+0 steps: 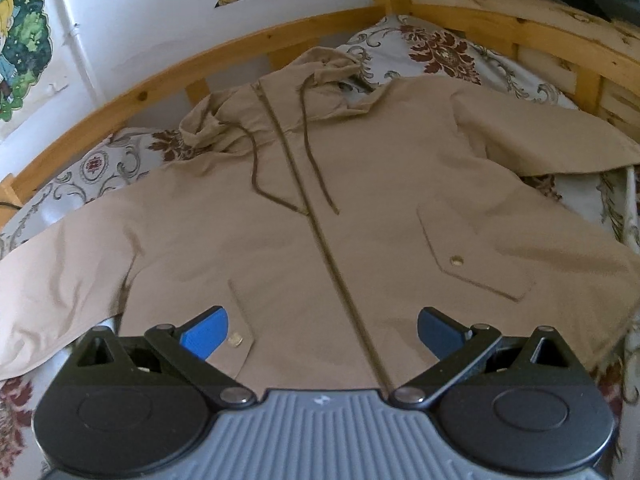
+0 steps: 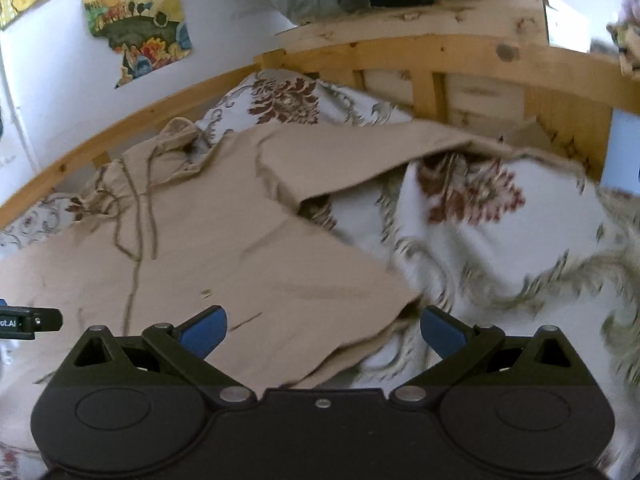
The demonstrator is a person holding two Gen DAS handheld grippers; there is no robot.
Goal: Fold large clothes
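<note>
Across the middle of both frames, the jacket point(image 1: 320, 208) is lying zipped and flat on the bed point(image 1: 440, 52), sleeves spread, nothing folded yet. The left gripper point(image 1: 322, 330) and right gripper point(image 2: 323, 330) are hovering with fingers apart, gripping nothing.

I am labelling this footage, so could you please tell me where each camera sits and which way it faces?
Left wrist: sits on the left gripper, above the hem of the beige jacket, looking along the zip towards the hood and the wooden bed frame; only its own open blue fingers show.
Right wrist: sits on the right gripper, over the jacket's lower corner and the floral bedspread, facing the headboard; its open fingers show, with the left gripper at the left edge.
Shared: jacket, bedspread, bed frame, wall pictures.
</note>
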